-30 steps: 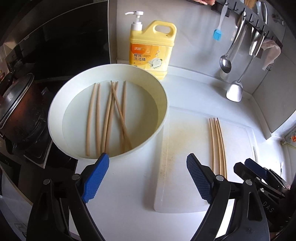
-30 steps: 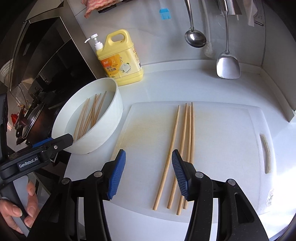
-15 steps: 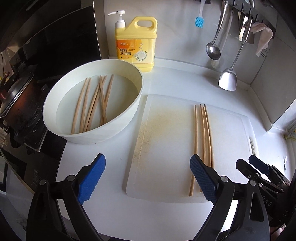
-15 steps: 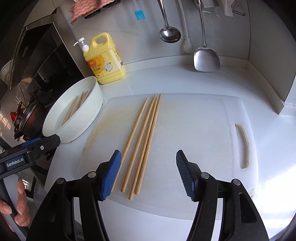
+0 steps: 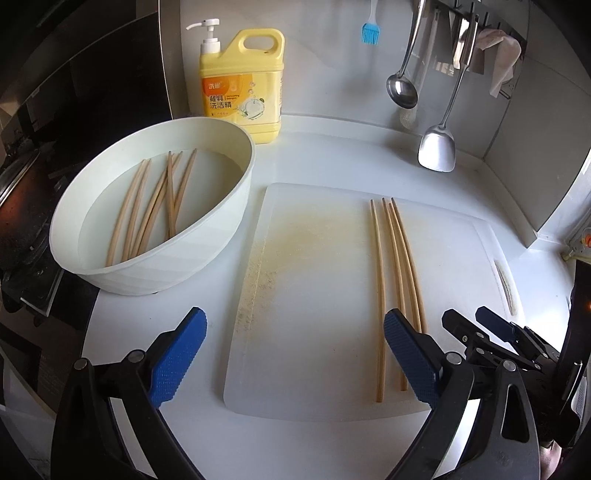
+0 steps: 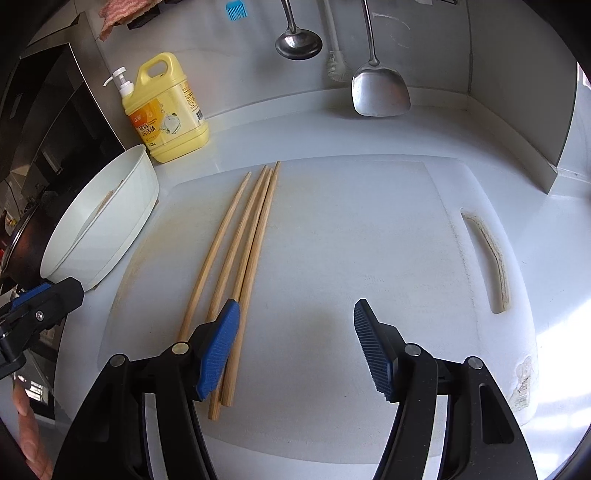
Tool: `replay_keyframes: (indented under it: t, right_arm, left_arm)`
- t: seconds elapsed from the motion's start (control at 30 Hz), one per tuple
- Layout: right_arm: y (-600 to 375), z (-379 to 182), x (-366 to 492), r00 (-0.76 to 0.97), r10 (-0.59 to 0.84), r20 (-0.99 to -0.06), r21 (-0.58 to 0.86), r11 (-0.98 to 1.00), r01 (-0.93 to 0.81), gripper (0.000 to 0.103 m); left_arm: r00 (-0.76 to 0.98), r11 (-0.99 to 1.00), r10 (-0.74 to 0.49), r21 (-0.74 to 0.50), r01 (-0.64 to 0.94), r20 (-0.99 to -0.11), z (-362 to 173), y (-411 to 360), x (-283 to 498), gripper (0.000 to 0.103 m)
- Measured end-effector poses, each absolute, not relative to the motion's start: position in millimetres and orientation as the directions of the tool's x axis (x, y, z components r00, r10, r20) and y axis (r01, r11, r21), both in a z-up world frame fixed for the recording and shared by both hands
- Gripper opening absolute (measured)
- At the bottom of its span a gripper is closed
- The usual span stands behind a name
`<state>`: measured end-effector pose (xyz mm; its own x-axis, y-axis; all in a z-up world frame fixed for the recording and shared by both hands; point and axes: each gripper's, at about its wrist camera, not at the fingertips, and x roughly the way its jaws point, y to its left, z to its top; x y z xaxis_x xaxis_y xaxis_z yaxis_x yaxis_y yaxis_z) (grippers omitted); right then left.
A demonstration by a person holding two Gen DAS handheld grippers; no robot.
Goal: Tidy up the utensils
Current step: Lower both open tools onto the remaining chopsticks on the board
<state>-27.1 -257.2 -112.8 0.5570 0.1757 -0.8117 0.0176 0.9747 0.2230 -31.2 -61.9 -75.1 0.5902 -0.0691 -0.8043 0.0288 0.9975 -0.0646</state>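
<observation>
Several wooden chopsticks (image 5: pixel 376 295) lie side by side on the white cutting board (image 5: pixel 314 258). More chopsticks (image 5: pixel 147 210) rest in water in the white bowl (image 5: pixel 243 177) to its left. My left gripper (image 5: pixel 293 321) hangs over the board's near left edge, its jaws opening with nothing between them. My right gripper (image 6: pixel 295 310) is open above the board (image 6: pixel 369 240). Its left finger covers the near ends of the chopsticks (image 6: pixel 222 236), and the gap between its fingers is bare. Each gripper shows at the edge of the other's view: the right gripper (image 5: pixel 480 325), the left gripper (image 6: pixel 48 295).
A yellow dish soap bottle (image 5: pixel 242 92) stands at the back wall behind the bowl. A ladle (image 5: pixel 402 88), a spatula (image 5: pixel 436 151) and a blue brush (image 5: pixel 369 33) hang on the wall. A dark stove (image 5: pixel 22 221) lies left of the bowl. A hand (image 6: pixel 29 435) shows at lower left.
Both grippers moved right and down. The left one left the bowl for the board and its jaws widened. The right jaws widened too, and the chopsticks now lie at its left finger.
</observation>
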Motion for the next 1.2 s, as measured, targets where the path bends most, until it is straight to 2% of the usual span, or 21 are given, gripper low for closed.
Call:
replay_keyframes:
  t: [0.3, 0.87, 0.97, 1.13, 1.2]
  right_arm:
    - [-240, -120, -22, 0.615, 0.109, -0.781, 0.154, 0.988, 0.021, 0.062]
    - [-220, -130, -12, 0.616, -0.006, -0.788, -0.012, 1.0, -0.005, 0.061]
    - [-220, -130, -10, 0.62, 0.001, -0.784, -0.005, 1.0, -0.009, 0.061]
    - [-222, -130, -8, 0.633, 0.013, -0.774, 0.004, 1.0, -0.015, 0.032]
    - [-227, -130, -8, 0.635, 0.018, -0.772, 0.015, 1.0, -0.01, 0.024]
  left_arm:
    - [0.626, 0.993, -0.117, -0.092, 0.072, -0.771, -97, -60, -25, 0.095]
    - [0.62, 0.991, -0.132, -0.112, 0.072, -0.774, -107, -55, -21, 0.095]
    - [0.618, 0.992, -0.129, -0.11, 0.069, -0.775, -108, -56, -20, 0.095]
    - [0.61, 0.991, -0.137, -0.11, 0.082, -0.781, -111, -65, -15, 0.095]
    - [0.605, 0.99, -0.141, -0.105, 0.095, -0.783, -113, -72, -13, 0.095]
